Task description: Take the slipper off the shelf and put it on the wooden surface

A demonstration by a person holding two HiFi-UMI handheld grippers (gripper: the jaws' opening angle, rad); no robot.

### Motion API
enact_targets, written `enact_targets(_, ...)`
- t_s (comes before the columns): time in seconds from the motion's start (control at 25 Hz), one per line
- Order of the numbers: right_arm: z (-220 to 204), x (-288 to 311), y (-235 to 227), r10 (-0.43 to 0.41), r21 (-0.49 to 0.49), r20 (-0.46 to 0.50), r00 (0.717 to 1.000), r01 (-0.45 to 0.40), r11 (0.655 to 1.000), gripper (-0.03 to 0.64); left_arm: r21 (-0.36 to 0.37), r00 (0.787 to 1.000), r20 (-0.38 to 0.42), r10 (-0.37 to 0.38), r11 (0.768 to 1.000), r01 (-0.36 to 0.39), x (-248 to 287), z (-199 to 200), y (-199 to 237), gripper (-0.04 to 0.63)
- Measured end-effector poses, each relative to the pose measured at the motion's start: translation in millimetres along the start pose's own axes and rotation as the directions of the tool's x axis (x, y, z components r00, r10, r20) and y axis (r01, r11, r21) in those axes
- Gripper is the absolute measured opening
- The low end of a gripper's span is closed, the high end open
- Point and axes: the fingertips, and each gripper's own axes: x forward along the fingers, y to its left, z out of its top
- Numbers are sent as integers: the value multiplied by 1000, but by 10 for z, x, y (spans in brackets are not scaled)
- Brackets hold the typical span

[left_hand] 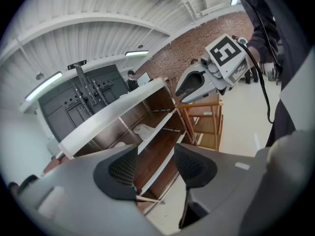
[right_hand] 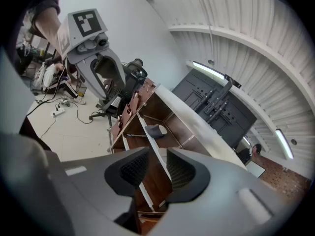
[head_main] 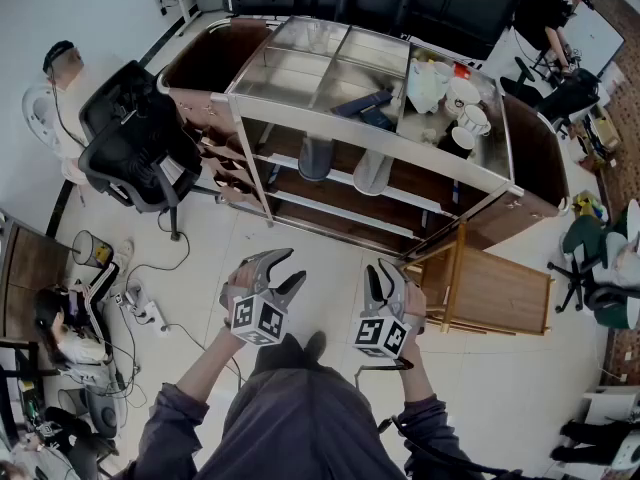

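A grey slipper and a white slipper lie side by side on the middle board of the metal-framed shelf. The low wooden table stands to the right of the shelf. Both grippers hover over the floor in front of the shelf, apart from the slippers. My left gripper is open with nothing between its pads; its view shows the white slipper far off. My right gripper is open too, its jaws closer together and empty; its view shows the grey slipper.
Mugs and a bag and dark items sit on the shelf's top tray. A black office chair stands left of the shelf. Cables and a power strip lie on the floor at left, near a seated person.
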Motion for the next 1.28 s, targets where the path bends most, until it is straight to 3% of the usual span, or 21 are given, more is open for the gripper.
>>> enact_targets(0.12,-84,575,-125,19,-75,-31,999,-21,997,110,80,998,-48,27,996,-23,530,-156,300,252)
enact_targets(0.24,-249,1199,-134,46,-149,-66,997,-56,987,138,158,994,-109,17,987,1,1112,-402,514,308)
enact_targets(0.44,-623,2219,-110,92,-205,-193,977,-132,970,190,309,988,-153,32,951,17,1957,-707,934,327)
enact_targets(0.6,-924,2804,-192,104,-248,-285,953,-178,952,190,399,984,-178,23,915,51,2581,-875,1187,358)
enact_targets(0.76,-996,3229,-190,99,-314,-315,944,-202,928,193,474,976,-216,22,876,85,3031,-1117,1385,365)
enact_targets(0.92,-1126,3365,-151,75,-389,-356,931,-221,894,193,486,964,-265,0,863,134,3214,-1238,1368,360)
enact_targets(0.96,-1143,3393,-166,57,-415,-354,934,-211,885,193,488,961,-275,-3,861,143,3243,-1262,1377,346)
enact_targets(1.04,-1128,3440,-229,18,-449,-329,944,-173,876,149,486,961,-276,-6,862,145,3277,-1260,1425,188)
enact_targets(1.28,-898,3234,-446,-20,-420,-249,968,-89,903,61,483,979,-202,39,873,65,3089,-1096,1561,125)
